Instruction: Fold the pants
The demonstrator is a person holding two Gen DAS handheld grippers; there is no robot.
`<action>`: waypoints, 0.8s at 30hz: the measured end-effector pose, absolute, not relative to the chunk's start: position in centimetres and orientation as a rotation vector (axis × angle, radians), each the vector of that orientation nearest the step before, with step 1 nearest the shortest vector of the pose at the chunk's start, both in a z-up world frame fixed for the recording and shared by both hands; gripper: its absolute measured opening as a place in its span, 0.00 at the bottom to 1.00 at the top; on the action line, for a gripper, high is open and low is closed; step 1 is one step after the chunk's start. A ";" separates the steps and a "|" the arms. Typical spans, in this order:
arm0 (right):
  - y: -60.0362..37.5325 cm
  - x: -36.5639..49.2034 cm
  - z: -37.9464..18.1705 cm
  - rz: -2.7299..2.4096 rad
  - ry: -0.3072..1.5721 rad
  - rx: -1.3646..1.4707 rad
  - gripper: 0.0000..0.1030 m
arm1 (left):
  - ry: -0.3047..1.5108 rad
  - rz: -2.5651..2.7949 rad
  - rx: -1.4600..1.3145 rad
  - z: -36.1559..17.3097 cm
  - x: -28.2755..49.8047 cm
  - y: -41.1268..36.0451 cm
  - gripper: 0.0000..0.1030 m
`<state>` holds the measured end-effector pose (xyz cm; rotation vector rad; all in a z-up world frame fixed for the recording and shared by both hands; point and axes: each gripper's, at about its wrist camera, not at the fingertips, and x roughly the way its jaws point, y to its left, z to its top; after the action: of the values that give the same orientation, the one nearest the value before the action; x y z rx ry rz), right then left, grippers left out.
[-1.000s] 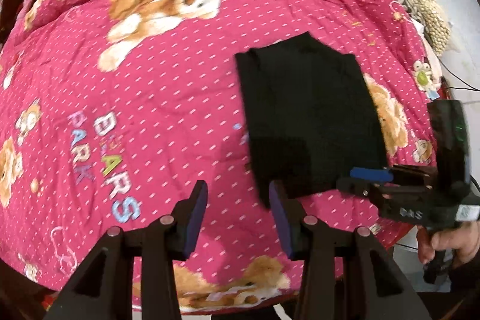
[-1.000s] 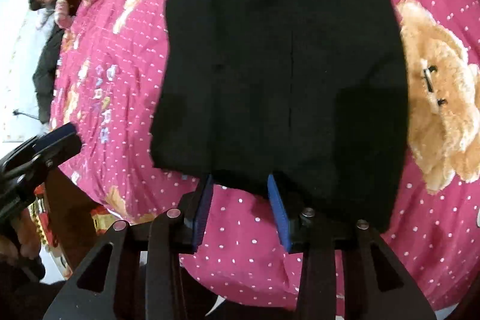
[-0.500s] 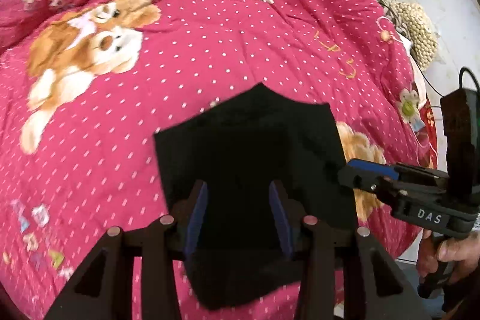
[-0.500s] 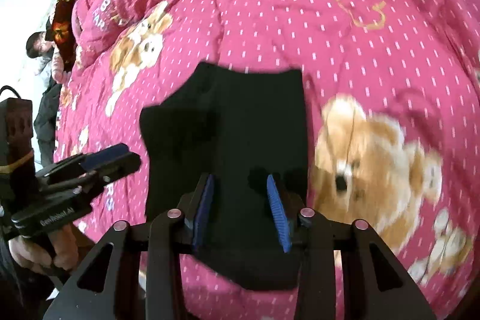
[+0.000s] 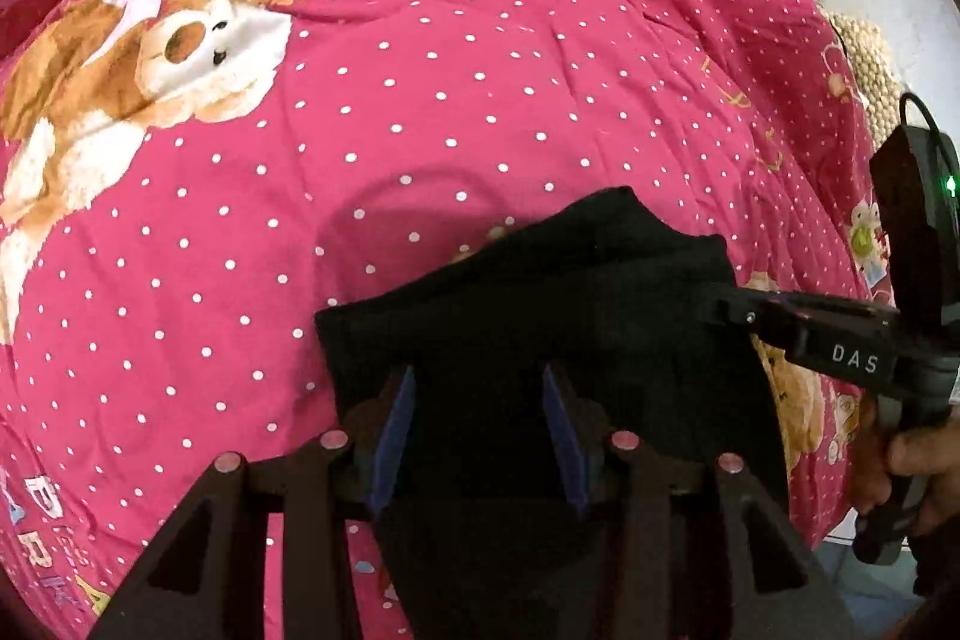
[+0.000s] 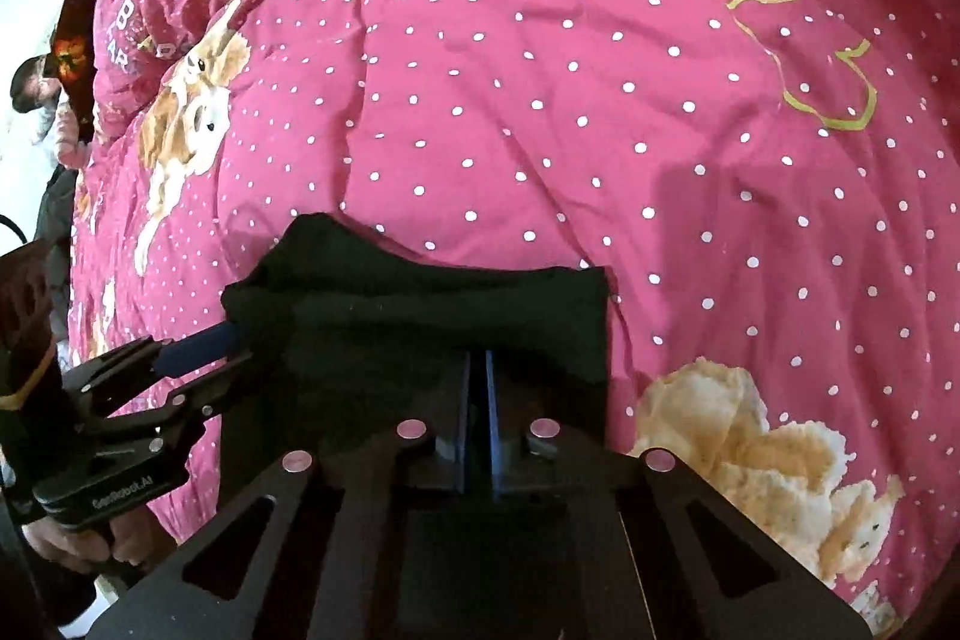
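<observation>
Directly ahead of both hand-held grippers, on a bed: one pair of black pants (image 5: pixel 528 316), folded into a compact bundle, lying on a pink polka-dot quilt (image 5: pixel 456 88) printed with puppies and lettering.

Left hand-held gripper (image 5: pixel 483 436): jaws wide apart, blue pads straddling the near edge of the pants without pressing on it; it has just been opening a little further. In the right wrist view it reaches the bundle's left edge.

Right hand-held gripper (image 6: pixel 477 418): jaws have just been closing and now stand together, pads nearly touching over the near part of the pants; whether cloth is pinched between them cannot be told. In the left wrist view it enters from the right, carried by a hand (image 5: pixel 918 466).
</observation>
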<state>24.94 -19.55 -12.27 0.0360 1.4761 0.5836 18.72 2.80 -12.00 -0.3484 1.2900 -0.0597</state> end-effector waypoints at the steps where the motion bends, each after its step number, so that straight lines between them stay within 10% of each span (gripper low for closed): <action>1: -19.7 25.0 -12.2 0.587 1.476 0.043 0.02 | 1.292 -0.062 -0.341 -12.0 18.7 2.7 0.46; 24: -24.1 13.0 -9.1 0.536 1.479 -0.111 0.06 | 1.351 -0.053 -0.205 -10.2 7.2 -1.3 0.43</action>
<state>13.00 -24.09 -9.15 -0.1106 1.4791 0.5360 7.19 -1.27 -10.19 -0.2046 1.3510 -0.0526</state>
